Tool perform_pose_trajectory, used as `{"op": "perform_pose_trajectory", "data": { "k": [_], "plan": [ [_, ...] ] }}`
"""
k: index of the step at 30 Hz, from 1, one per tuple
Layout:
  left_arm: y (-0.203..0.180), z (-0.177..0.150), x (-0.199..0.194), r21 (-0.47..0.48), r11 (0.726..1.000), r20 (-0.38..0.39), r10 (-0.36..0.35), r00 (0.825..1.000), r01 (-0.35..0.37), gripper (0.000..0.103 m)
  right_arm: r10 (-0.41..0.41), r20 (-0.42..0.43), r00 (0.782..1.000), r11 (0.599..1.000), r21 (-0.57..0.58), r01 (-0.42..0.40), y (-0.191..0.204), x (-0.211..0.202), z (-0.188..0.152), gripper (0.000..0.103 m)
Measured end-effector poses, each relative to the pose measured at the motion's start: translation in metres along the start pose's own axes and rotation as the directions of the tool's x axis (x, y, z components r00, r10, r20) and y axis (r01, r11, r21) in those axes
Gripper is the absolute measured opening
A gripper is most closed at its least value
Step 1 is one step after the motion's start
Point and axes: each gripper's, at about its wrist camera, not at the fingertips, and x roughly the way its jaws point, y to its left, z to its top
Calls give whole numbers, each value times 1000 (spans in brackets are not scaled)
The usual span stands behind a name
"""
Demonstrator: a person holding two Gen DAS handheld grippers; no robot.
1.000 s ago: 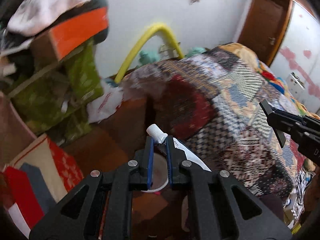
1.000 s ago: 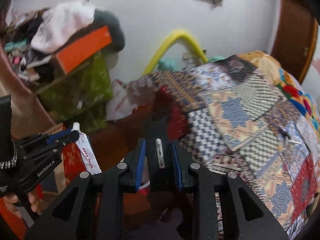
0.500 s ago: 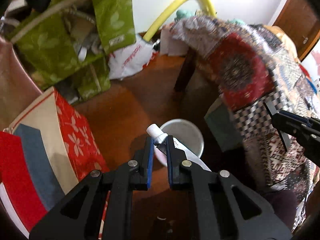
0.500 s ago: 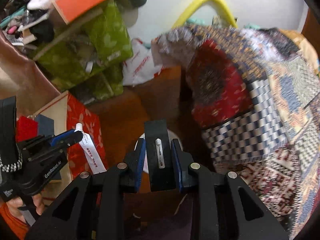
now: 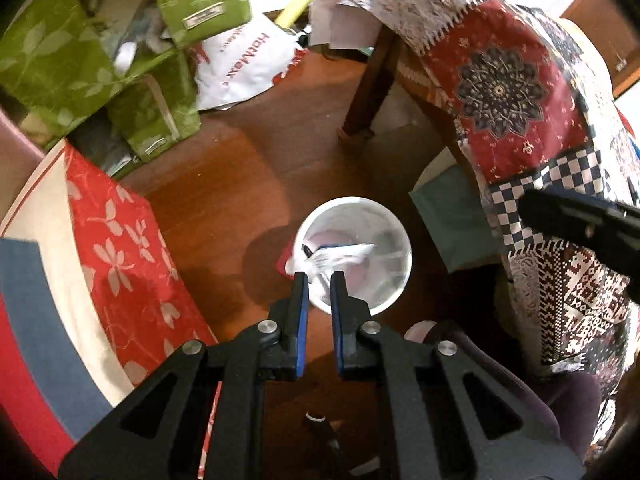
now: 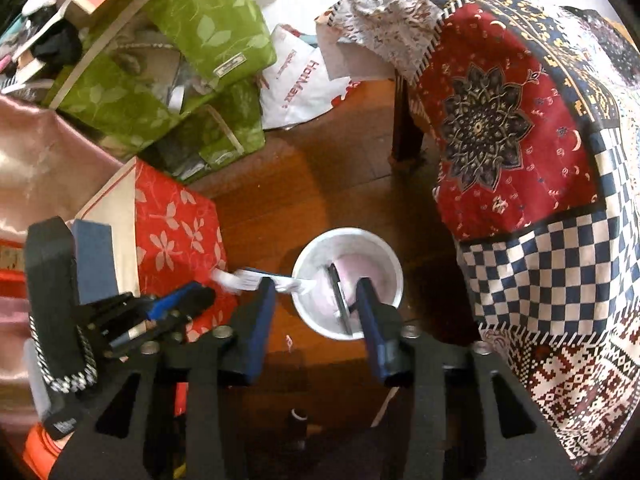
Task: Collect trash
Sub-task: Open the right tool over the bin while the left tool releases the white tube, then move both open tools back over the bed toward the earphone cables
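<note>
Floor (image 5: 256, 176): brown wood is being seen under everything.
Tube (image 5: 340, 254): a white tube is being seen lying inside the white bucket (image 5: 394, 236), blurred.
Black flat thing (image 6: 339, 300): it is being seen tilted inside the bucket, just beside one finger of the right gripper.
Left gripper (image 5: 318, 278): its jaws are being kept a little apart with nothing between them, right above the bucket.
Right gripper (image 6: 316, 286): its jaws are being held wide apart over the bucket.
Around: a red flowery box (image 5: 120, 240), green bags (image 6: 208, 36) and a patchwork quilt (image 6: 520, 140) are being seen nearby.
</note>
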Motion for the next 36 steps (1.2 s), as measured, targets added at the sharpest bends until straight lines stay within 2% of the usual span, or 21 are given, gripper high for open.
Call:
{"op": "perform_pose_trajectory", "data": {
  "k": [7, 13, 17, 21, 28, 36],
  "plan": [
    [-29, 16, 6, 59, 998, -11, -20, 1000, 20, 10, -62, 44, 997, 998, 2, 61, -15, -18, 1, 39],
    [-51, 15, -17, 124, 992, 28, -12, 1000, 8, 13, -69, 80, 994, 998, 14, 68, -25, -42, -8, 39],
    [-59, 9, -42, 142, 990, 67, -15, 998, 5, 27, -56, 119, 991, 998, 39, 52, -28, -66, -20, 39],
    [-65, 2, -77, 140, 990, 126, -49, 991, 31, 35, -71, 171, 983, 997, 45, 64, -27, -94, -34, 39],
    [-85, -9, -140, 162, 986, 242, -76, 967, 37, 38, -98, 265, 959, 995, 50, 87, -27, -148, -61, 39],
    [-124, -29, -203, 249, 966, 347, -151, 926, 64, 38, -154, 385, 910, 987, 91, 129, -38, -214, -97, 39]
  ]
}}
